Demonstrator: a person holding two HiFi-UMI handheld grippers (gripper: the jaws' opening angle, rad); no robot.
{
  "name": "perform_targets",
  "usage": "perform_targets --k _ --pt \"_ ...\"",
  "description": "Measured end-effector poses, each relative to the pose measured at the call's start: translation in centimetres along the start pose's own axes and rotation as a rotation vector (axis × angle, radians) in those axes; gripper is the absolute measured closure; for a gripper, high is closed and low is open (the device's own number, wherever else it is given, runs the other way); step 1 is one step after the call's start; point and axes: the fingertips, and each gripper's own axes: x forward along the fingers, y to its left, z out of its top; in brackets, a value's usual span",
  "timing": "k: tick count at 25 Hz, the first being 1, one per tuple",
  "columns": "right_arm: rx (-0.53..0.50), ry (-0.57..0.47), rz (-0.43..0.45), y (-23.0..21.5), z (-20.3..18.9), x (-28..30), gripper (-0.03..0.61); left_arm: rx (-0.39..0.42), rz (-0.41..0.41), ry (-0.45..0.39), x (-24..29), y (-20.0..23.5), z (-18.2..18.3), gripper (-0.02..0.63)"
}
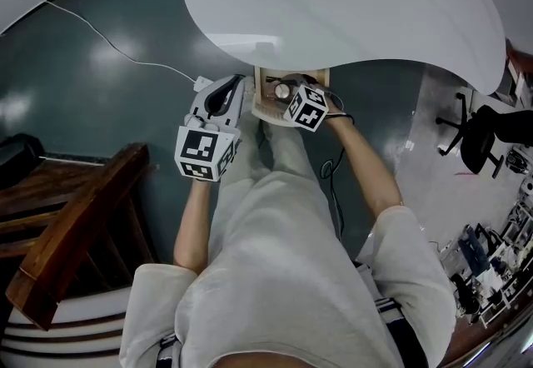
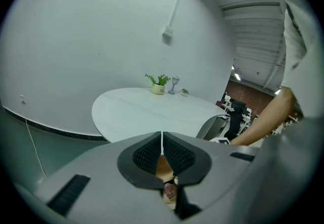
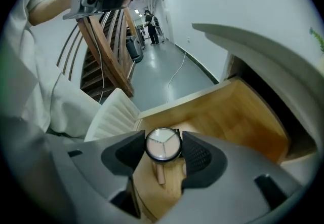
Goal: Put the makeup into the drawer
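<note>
The right gripper (image 3: 163,153) has its claw clamped on a round makeup compact (image 3: 163,144), one dark pad pressing each side of its rim, the pale lid facing the camera. It hangs over the open wooden drawer (image 3: 243,111), which fills the centre and right of the right gripper view. A pale pink stick (image 3: 159,173) lies on the drawer floor just below the compact. In the head view the drawer sits at upper centre, under the edge of the white table (image 1: 350,0). The left gripper (image 2: 162,139) points toward the table, its jaws together on nothing
</note>
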Motion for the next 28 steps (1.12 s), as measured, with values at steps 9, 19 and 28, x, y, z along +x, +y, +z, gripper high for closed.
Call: perform_targets --k 9,19,28 --pt "-0.034 0.137 0.055 -0.5 -1.5 4.6 0.351 -0.017 0.025 0.007 -0.5 1.4 -0.8 0.595" --pt "-0.023 0.176 0.078 -1.5 -2.1 6.5 0.336 -0.027 0.058 0.017 -0.8 3.5 -1.2 0.595" --pt "-0.048 0.116 0.064 -1.0 -0.9 4.8 0.350 -0.013 0.020 0.022 0.1 2.3 -0.5 0.595"
